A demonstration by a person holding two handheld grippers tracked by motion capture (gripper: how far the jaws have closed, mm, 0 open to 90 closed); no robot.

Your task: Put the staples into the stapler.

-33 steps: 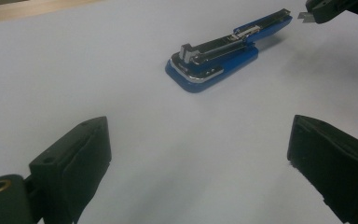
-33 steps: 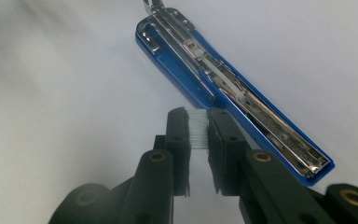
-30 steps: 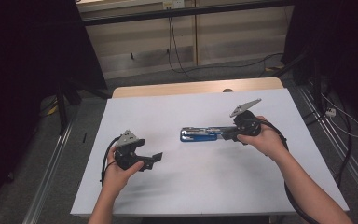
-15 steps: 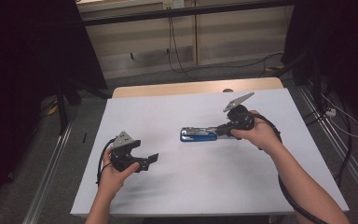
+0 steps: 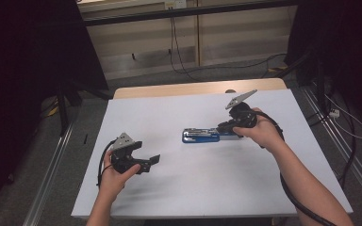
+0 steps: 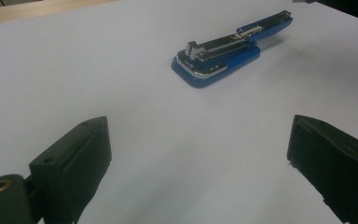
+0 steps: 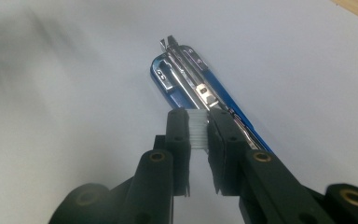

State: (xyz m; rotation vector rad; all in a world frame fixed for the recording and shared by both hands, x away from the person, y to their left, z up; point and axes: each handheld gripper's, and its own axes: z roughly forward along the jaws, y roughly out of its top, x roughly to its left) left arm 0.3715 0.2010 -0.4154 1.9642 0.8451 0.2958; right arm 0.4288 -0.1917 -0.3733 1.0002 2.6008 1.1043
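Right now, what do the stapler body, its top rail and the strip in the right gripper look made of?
Stapler body: glossy blue, probably plastic or painted metal; smooth sheen. Top rail: bright bare metal, likely steel; mirror glints. Strip pinched in the right gripper: pale and finely ribbed, looks like a stick of staples, though it could be translucent plastic.

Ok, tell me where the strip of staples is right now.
In the right gripper view, the strip of staples sits pinched between the jaws of the right gripper, just above the rear of the open blue stapler on the white table.
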